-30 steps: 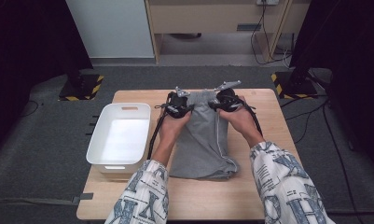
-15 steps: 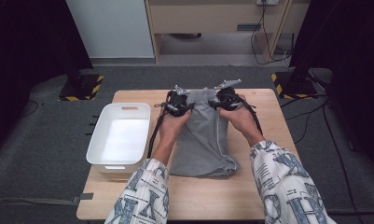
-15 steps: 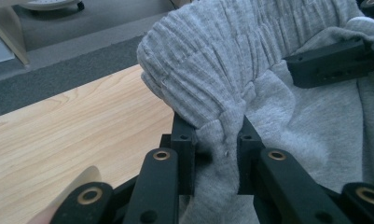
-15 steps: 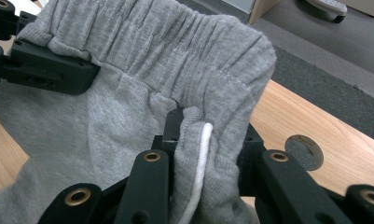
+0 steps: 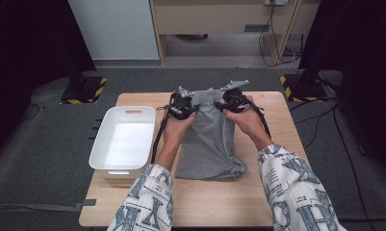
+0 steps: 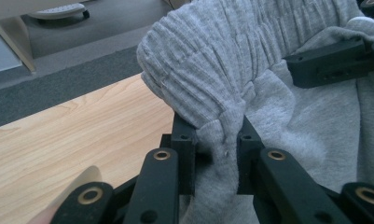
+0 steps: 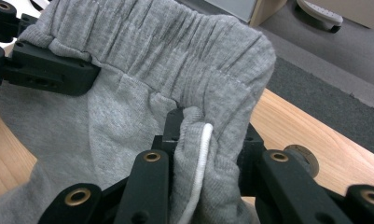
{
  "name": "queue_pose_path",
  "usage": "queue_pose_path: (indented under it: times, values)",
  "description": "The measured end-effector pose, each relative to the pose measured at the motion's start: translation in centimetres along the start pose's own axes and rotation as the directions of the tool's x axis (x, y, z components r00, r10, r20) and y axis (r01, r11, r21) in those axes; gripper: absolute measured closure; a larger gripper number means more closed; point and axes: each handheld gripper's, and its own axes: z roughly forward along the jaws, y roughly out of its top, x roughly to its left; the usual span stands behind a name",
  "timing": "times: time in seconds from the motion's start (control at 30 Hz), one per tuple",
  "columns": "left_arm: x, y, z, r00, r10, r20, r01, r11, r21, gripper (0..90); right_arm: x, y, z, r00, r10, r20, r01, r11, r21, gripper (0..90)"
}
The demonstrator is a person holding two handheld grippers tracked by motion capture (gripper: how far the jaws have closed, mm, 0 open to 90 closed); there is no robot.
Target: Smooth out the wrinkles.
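You hold a pair of grey sweatpants (image 5: 207, 139) at the far middle of the wooden table (image 5: 272, 192), and the garment lies folded lengthwise, running from the waistband at 12 o'clock down to the hem at 6 o'clock. Your left gripper (image 5: 185, 102) is closed on the left end of the ribbed elastic waistband (image 6: 208, 70); in the left gripper view a fold of the grey cloth is pinched between the two black jaws. Your right gripper (image 5: 230, 101) is closed on the right end of the same waistband, and in the right gripper view its jaws clamp bunched cloth together with a white drawstring (image 7: 199, 163). The waistband is lifted a little from the table between both tools, while the legs of the sweatpants rest flat on the wood. A white plastic bin (image 5: 100, 149) stands at 9 o'clock from the garment, just beside it.
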Motion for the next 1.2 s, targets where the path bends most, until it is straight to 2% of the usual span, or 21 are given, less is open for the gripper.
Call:
queue_pose_path:
  times: [0.23, 0.37, 0.67, 0.93, 1.03, 1.2]
  values:
    - [-0.4, -0.2, -0.4, 0.9997, 0.024, 0.008, -0.024, 0.9997, -0.007, 75.4, 0.3, -0.7, -0.6, 1.0, -0.004, -0.004, 0.004, 1.0, -0.026, 72.0]
    - [-0.8, -0.9, -0.9, 0.9992, 0.032, 0.024, -0.031, 0.9993, -0.023, 75.3, 0.6, -1.3, -1.2, 0.9999, -0.005, -0.011, 0.005, 0.999, -0.039, 71.9]
    - [-1.4, -2.3, -2.7, 0.9965, 0.073, 0.04, -0.072, 0.9966, -0.041, 75.0, 2.5, -2.7, -2.8, 0.9992, -0.04, -0.008, 0.039, 0.996, -0.081, 71.7]
    - [-2.3, -4.4, -4.1, 0.9899, 0.125, 0.066, -0.122, 0.991, -0.055, 74.8, 4.3, -4.4, -4.4, 0.9966, -0.08, -0.02, 0.078, 0.992, -0.101, 71.3]
    - [-2.6, -5.4, -4.4, 0.9892, 0.122, 0.082, -0.117, 0.9914, -0.057, 74.5, 4.8, -5.2, -4.7, 0.9956, -0.089, -0.028, 0.086, 0.991, -0.1, 71.2]
    - [-3.1, -6.5, -5.0, 0.9857, 0.14, 0.094, -0.135, 0.9894, -0.053, 74.5, 5.6, -6.2, -4.9, 0.9936, -0.106, -0.039, 0.102, 0.99, -0.097, 71.2]
